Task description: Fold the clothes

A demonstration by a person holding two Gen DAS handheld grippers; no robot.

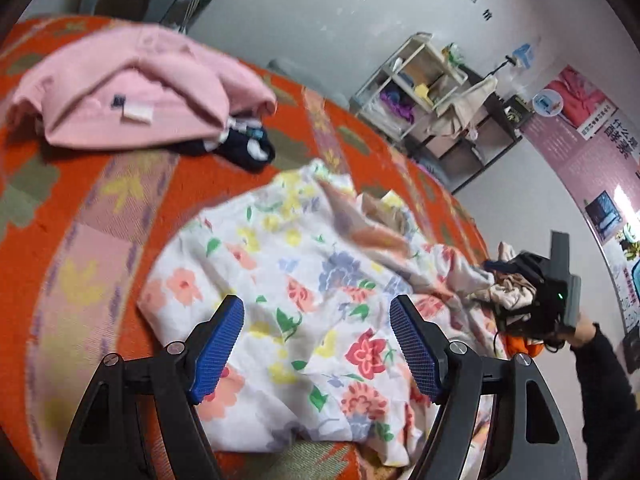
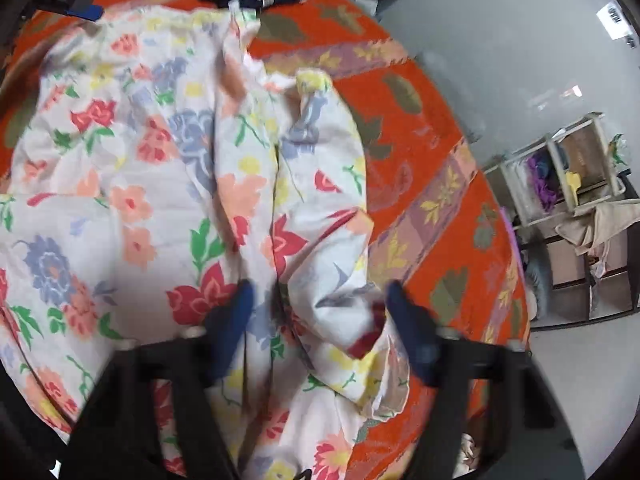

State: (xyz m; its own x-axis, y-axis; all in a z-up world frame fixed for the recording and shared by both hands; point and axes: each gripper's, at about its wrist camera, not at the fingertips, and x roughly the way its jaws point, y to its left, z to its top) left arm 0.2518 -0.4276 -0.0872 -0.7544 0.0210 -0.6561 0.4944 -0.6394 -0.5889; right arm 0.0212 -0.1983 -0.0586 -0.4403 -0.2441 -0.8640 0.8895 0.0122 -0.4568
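On orange cover [image 1: 48, 208] — floral garment [image 1: 280, 264], crumpled

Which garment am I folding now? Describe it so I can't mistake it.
On the orange patterned bedspread, nearest the cameras, lies the white floral garment. Behind it sits a plain pink top over dark clothes; only yours carries red, blue and yellow flowers.

Both wrist views look steeply down, close over the floral garment [image 1: 304, 264].
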